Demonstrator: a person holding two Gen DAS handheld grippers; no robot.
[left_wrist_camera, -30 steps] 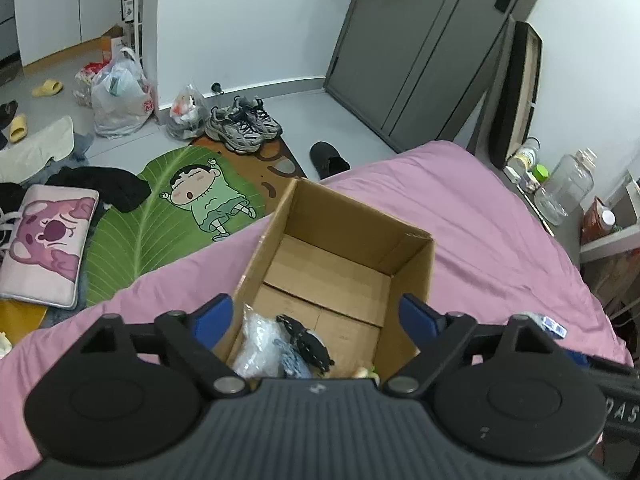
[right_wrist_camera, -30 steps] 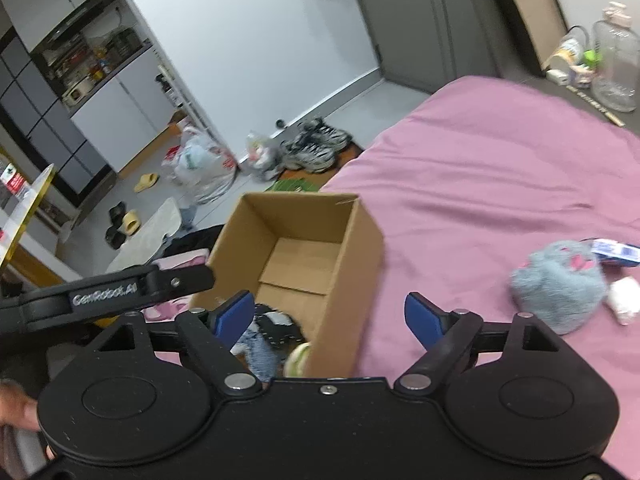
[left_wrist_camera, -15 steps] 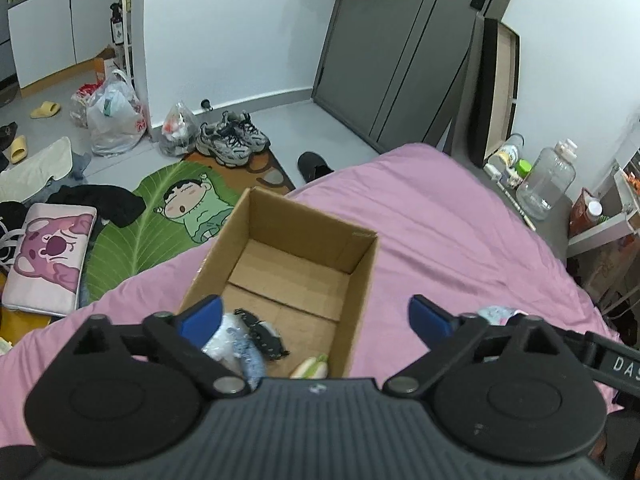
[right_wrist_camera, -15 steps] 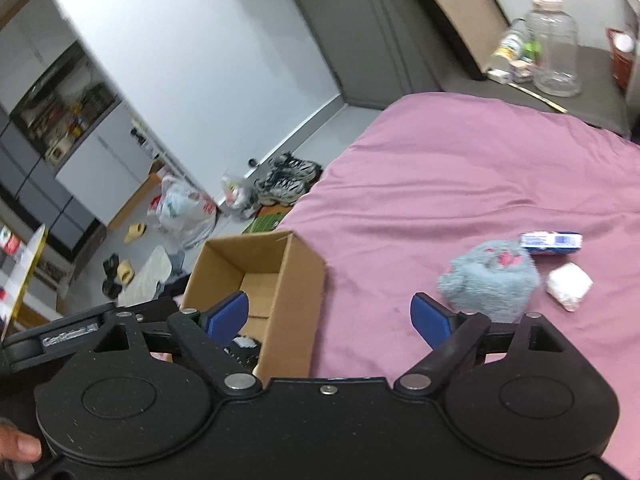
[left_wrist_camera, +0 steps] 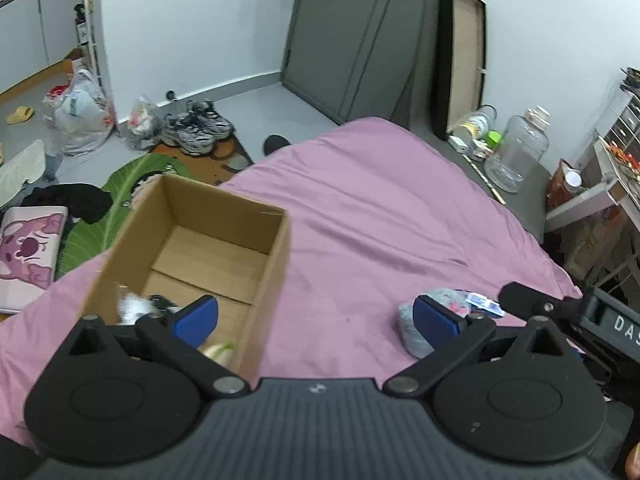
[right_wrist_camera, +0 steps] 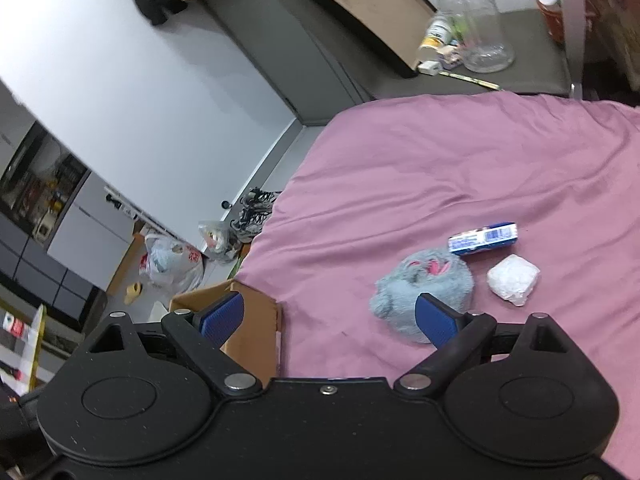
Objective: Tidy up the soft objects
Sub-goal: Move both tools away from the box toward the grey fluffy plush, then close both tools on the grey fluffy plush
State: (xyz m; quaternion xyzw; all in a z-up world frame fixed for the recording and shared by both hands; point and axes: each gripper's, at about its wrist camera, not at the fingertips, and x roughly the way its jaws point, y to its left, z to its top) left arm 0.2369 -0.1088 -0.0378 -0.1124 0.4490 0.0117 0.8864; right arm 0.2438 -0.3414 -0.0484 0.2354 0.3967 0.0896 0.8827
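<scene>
An open cardboard box [left_wrist_camera: 224, 240] stands on the pink bed; it holds a crinkled white bag [left_wrist_camera: 130, 306], a dark item and a pale green-white thing [left_wrist_camera: 220, 350]. Its corner shows in the right wrist view [right_wrist_camera: 256, 328]. A grey fluffy plush [right_wrist_camera: 424, 288] lies to the right of the box, also seen in the left wrist view [left_wrist_camera: 416, 320]. Beside it lie a blue-white packet [right_wrist_camera: 482, 238] and a white wrapped bundle [right_wrist_camera: 514, 280]. My left gripper [left_wrist_camera: 316, 318] is open and empty, above the box's right wall. My right gripper [right_wrist_camera: 328, 316] is open and empty, just left of the plush.
The pink bed [left_wrist_camera: 380, 208] ends at the floor on the left, where shoes [left_wrist_camera: 198, 126], plastic bags, a leaf mat and a pink cushion [left_wrist_camera: 28, 248] lie. A clear jug [right_wrist_camera: 476, 28] and bottles stand on the grey ledge behind the bed.
Both grippers have swung right, away from the box and toward the plush. The plush, packet and bundle now sit nearer the middle of the right wrist view. Both stay open.
</scene>
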